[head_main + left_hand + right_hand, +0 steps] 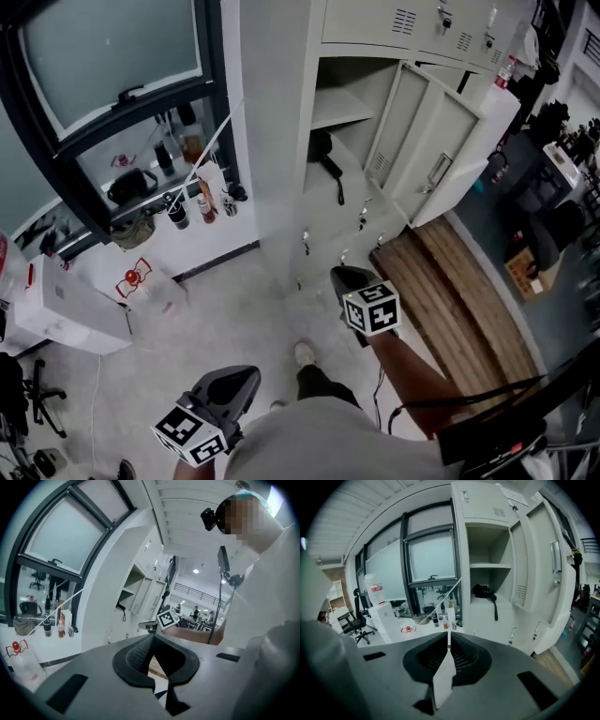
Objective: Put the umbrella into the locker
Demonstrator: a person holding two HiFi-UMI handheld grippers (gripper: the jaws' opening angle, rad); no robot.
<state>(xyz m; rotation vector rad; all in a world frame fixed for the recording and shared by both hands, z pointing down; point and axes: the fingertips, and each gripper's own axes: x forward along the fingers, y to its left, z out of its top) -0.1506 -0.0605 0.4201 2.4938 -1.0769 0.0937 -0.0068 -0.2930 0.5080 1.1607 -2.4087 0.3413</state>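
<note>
A folded black umbrella (322, 150) lies on the floor of the open locker compartment (349, 178), under a shelf, with its strap hanging over the front edge. It also shows in the right gripper view as the umbrella (483, 591) and small in the left gripper view as the umbrella (121, 606). The locker door (441, 159) stands swung out to the right. My right gripper (345, 275) is well short of the locker, shut with nothing between its jaws (449, 633). My left gripper (246, 375) hangs low near my body, shut and empty (152, 636).
Bottles (202, 202) stand on the window sill left of the locker. A white unit (66, 305) and a water jug (141, 281) sit on the floor at left. A wooden platform (459, 291) lies at right. An office chair (37, 403) is at far left.
</note>
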